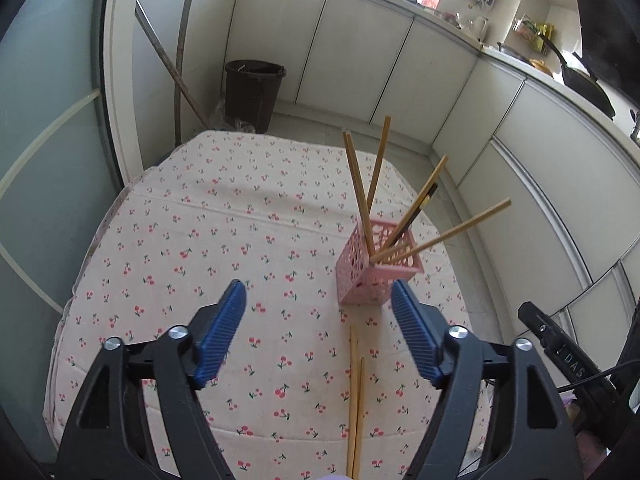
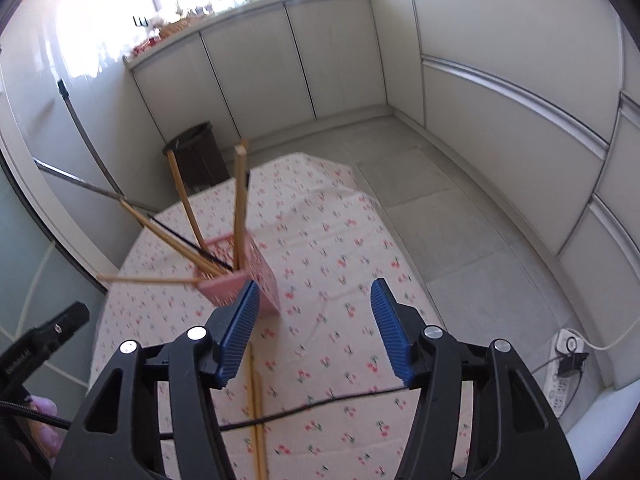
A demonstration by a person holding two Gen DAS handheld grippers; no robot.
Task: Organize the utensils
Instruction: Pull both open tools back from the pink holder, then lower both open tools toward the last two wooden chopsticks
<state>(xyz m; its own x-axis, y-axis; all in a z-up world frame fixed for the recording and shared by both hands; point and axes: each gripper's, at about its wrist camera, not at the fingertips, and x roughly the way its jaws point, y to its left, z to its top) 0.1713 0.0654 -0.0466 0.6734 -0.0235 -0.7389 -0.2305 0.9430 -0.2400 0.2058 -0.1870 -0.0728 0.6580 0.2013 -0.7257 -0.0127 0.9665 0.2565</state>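
Observation:
A pink perforated holder [image 1: 374, 268] stands on the cherry-print tablecloth [image 1: 224, 232] and holds several wooden chopsticks [image 1: 360, 188] that fan outward. Two more wooden chopsticks [image 1: 355, 396] lie side by side on the cloth in front of it. My left gripper [image 1: 318, 300] is open and empty, above the table, with the holder just inside its right finger. In the right wrist view the holder [image 2: 244, 276] sits by the left finger, the loose pair of chopsticks [image 2: 257, 412] lies below, and my right gripper [image 2: 314, 300] is open and empty.
A dark bin [image 1: 254, 94] and leaning poles [image 1: 172, 68] stand beyond the table's far edge. White cabinets [image 1: 400, 64] run along the back and right. A black cable [image 2: 320, 404] crosses under the right gripper. A power strip [image 2: 564, 368] lies on the floor at right.

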